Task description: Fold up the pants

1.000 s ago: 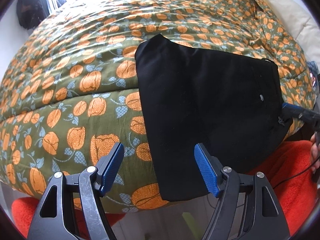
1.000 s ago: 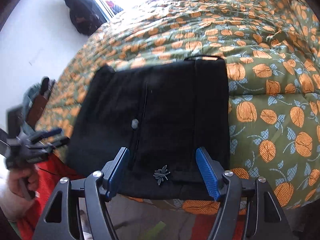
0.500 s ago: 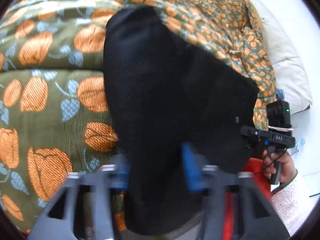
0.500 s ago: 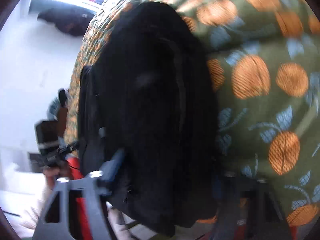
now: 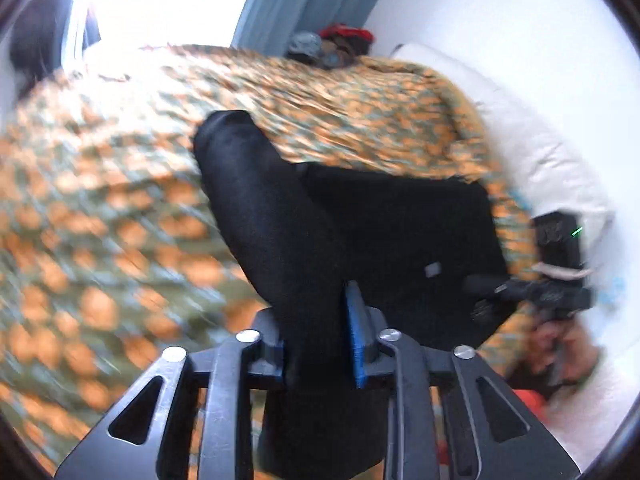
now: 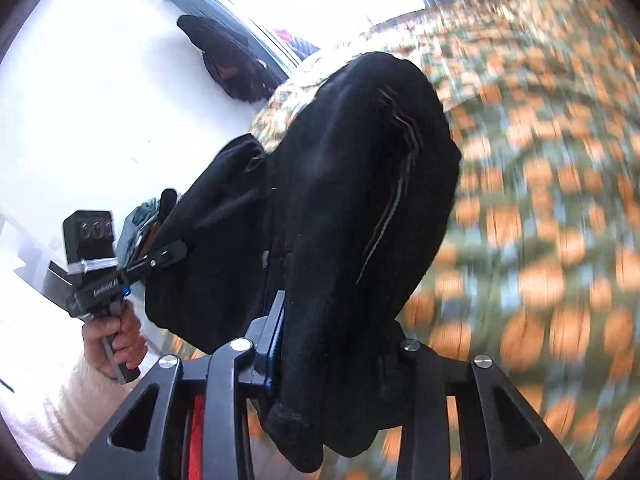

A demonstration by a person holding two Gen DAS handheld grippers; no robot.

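The black pants (image 5: 264, 216) lie partly on the bed, with their near edge lifted off it at both ends. My left gripper (image 5: 316, 344) has a bunched fold of the pants between its blue pads; the jaws are opening a little while the cloth still hangs from them. In the right wrist view the pants (image 6: 352, 184) drape thickly over my right gripper (image 6: 340, 352), whose jaws are closing on the cloth; its right pad is hidden. Each view shows the other gripper at the far edge of the pants: the right one (image 5: 492, 292) and the left one (image 6: 168, 252).
The bed has a green quilt with orange flowers (image 5: 100, 220) (image 6: 540, 200). A white pillow (image 5: 540, 152) lies at its right side. A blue curtain (image 5: 304, 0) and a clothes pile (image 5: 332, 46) sit behind. A dark bag (image 6: 228, 64) hangs by the window. Hands (image 6: 116, 332) hold the handles.
Both grippers went from open before the flat pants to closed on the near edge, then rose and carried it up, so the cloth now hangs bunched. Both views are blurred by motion.
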